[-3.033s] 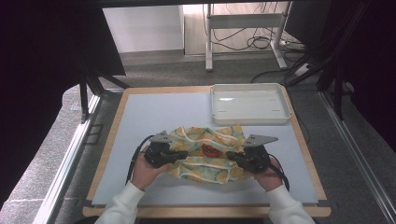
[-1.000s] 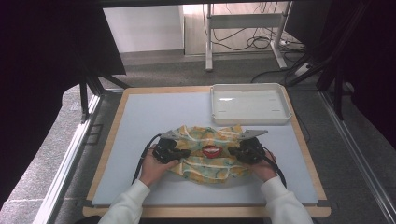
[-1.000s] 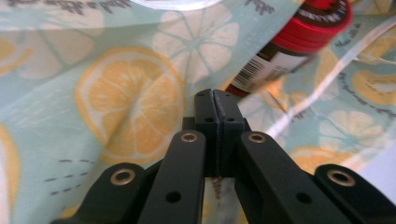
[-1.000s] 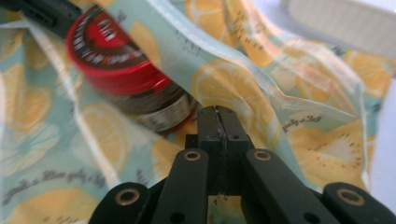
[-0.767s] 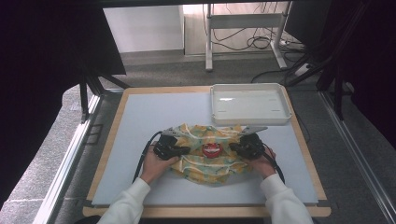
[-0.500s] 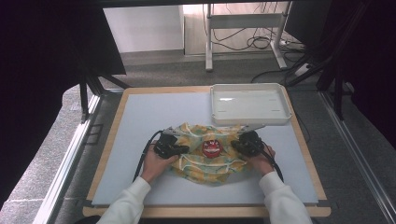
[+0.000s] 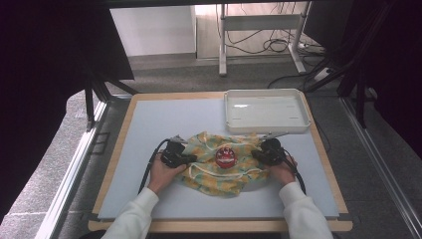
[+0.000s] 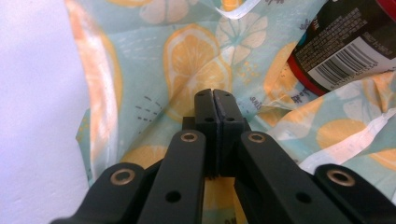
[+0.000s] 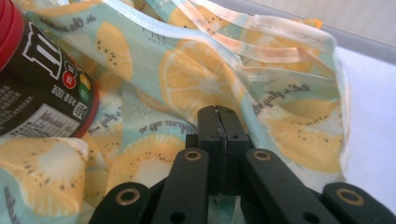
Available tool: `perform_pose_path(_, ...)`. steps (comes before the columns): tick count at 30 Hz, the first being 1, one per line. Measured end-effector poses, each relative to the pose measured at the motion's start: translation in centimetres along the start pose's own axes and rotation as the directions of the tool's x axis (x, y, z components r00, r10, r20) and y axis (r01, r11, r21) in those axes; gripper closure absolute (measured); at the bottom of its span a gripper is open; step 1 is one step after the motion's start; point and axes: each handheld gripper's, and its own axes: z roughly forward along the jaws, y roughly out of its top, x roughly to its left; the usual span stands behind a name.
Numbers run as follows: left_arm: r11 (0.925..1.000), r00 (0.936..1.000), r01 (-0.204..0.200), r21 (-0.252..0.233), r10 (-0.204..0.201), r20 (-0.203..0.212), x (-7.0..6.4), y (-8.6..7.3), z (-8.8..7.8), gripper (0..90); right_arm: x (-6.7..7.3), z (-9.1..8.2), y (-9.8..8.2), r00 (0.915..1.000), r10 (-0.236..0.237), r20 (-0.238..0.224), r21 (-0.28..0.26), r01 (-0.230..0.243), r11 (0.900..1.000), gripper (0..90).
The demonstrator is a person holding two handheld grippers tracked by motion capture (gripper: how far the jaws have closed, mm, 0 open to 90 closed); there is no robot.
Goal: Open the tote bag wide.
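Here, lemon-print cloth (image 7: 219, 169), red-lidded can (image 7: 225, 158), both fingers closed.

The dark container (image 9: 42, 88) with a red lid carries a large white "m" of the m&m's mark in the right gripper view, with small round candy figures beside it and "100g" by them, then fine print too small to read. In the left gripper view the same container (image 8: 348, 42) shows a white barcode panel and more unreadable small print. The lemon-patterned cloth (image 9: 261, 93) bears script seen reversed, not legible.
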Motion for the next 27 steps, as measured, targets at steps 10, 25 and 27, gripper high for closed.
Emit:
perform_pose_path(10,1.0000,1.0000,0.000,-0.010,0.000,0.005,-0.1,-0.1,-0.1,90.0,0.0,-0.3,-0.1,1.0000,-0.007,0.002,0.003,0.007,1.000,89.1)
perform_pose_path(25,0.9884,0.9958,0.014,-0.151,0.000,0.092,-1.2,0.6,-3.4,90.0,1.3,-4.0,1.4,0.9973,-0.023,-0.069,-0.160,0.012,0.987,89.0)
perform_pose_path(27,0.9870,0.9957,0.010,-0.160,0.005,0.093,-1.3,0.7,-3.8,90.0,1.6,-4.4,1.5,0.9969,-0.031,-0.072,-0.173,0.018,0.985,89.0)
